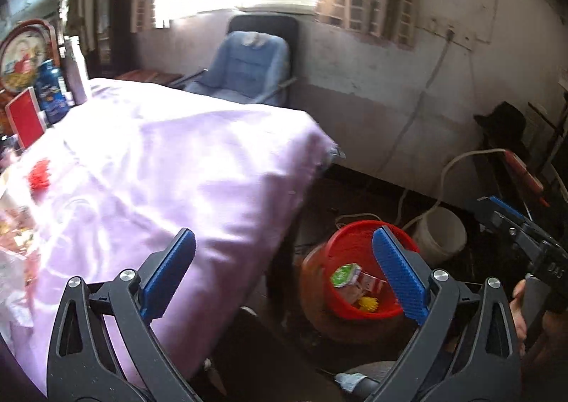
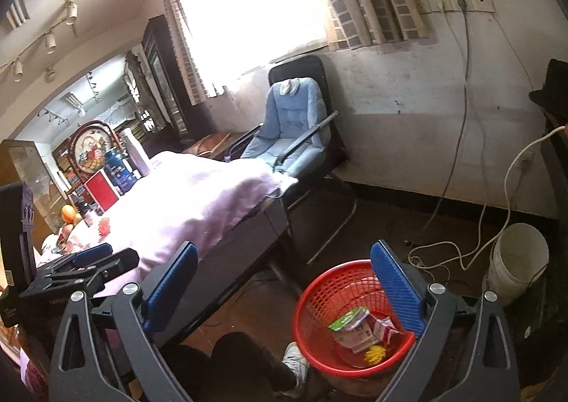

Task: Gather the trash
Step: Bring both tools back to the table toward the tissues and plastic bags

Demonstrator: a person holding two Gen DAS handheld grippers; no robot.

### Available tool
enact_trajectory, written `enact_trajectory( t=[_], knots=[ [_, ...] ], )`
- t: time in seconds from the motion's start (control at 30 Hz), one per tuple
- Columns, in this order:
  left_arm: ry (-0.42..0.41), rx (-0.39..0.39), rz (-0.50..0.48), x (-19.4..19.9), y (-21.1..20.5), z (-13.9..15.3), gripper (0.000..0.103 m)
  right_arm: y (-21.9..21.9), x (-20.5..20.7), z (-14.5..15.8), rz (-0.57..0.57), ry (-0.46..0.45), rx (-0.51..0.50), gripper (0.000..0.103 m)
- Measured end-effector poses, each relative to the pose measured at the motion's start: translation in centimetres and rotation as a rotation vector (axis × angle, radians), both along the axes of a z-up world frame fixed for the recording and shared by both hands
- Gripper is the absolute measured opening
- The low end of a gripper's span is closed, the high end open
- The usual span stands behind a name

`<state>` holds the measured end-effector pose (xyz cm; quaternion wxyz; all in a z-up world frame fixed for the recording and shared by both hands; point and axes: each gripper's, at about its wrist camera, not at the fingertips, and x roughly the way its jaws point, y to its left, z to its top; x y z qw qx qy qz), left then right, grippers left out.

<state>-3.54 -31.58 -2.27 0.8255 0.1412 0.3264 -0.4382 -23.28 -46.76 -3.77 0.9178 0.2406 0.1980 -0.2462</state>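
Down on the floor, just off the table's near corner: red mesh basket [image 2: 319, 299], already holding a green-and-white carton [image 2: 349, 322], a red-and-white wrapper [image 2: 385, 327] and a small yellow spiky piece [image 2: 376, 354]. So some trash collected, by the look of it.

Above the basket, right gripper [image 2: 284, 286] spread wide, nothing between the blue pads [image 2: 396, 286]. Left gripper [image 1: 284, 274] likewise fully apart and empty, aimed across the table's corner with the basket behind its right-hand pad.

Still left, judging from the left wrist view: a small red scrap [image 1: 39, 174] on the lilac tablecloth [image 1: 184, 167] toward the far left edge, plus a blurred heap of wrappers and plastic [image 1: 14, 245] at the near left edge; too smeared to tell piece by piece. Bottles, a red card and a framed picture at the far left corner probably not trash.

Beyond the table: blue padded chair [image 2: 298, 125] under the window, white bucket [image 2: 518, 260] by the wall.
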Motion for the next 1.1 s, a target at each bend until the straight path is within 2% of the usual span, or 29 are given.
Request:
enact_trajectory(
  t=[0.2, 0.4, 0.6, 0.7, 0.93, 1.1],
  knots=[
    [-0.018, 0.006, 0.128, 2.3, 3.9, 0.3, 0.096, 2.2, 1.4, 0.4, 0.058, 0.01, -0.012, 0.097],
    [0.013, -0.032, 0.268, 5.7, 9.3, 0.7, 0.096, 4.6, 3.3, 0.5, 0.127, 0.028, -0.021, 0.097],
    [0.041, -0.076, 0.434, 8.7, 16.0, 1.3, 0.096, 7.1, 5.8, 0.2, 0.212, 0.052, -0.022, 0.097],
    [0.029, -0.089, 0.536, 10.0, 19.8, 1.7, 0.096, 8.5, 7.1, 0.2, 0.256, 0.063, -0.026, 0.097],
    [-0.032, 0.005, 0.797, 12.2, 28.7, 1.1, 0.096, 11.6, 10.7, 0.2, 0.367, 0.081, -0.02, 0.097],
    [-0.028, 0.056, 0.938, 13.3, 34.8, -0.1, 0.096, 15.1, 14.6, 0.4, 0.489, 0.095, -0.021, 0.097]
  ],
)
